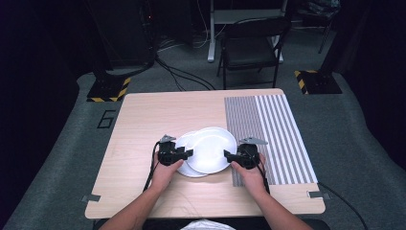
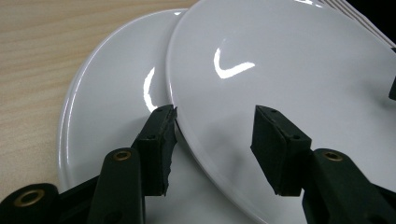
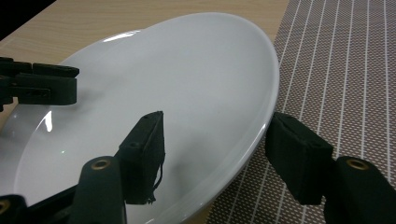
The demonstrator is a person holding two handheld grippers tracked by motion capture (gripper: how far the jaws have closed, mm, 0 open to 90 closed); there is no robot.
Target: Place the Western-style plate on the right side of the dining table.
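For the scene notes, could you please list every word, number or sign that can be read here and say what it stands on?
"6": a large outlined digit on the grey floor, left of the table.
Yellow-and-black hazard stripes, no wording: on the two floor stand bases.
The plates and striped mat bear no text.

Two white plates overlap on the wooden table (image 2: 42,51): the upper plate (image 2: 289,79) lies partly over the lower plate (image 2: 116,107), which sticks out from under the upper plate's near-left rim. The left gripper (image 2: 212,149) straddles that rim of the upper plate, one black pad (image 2: 158,149) on the lower plate's side against the edge, the other pad (image 2: 278,149) above the upper plate's face, clear of it
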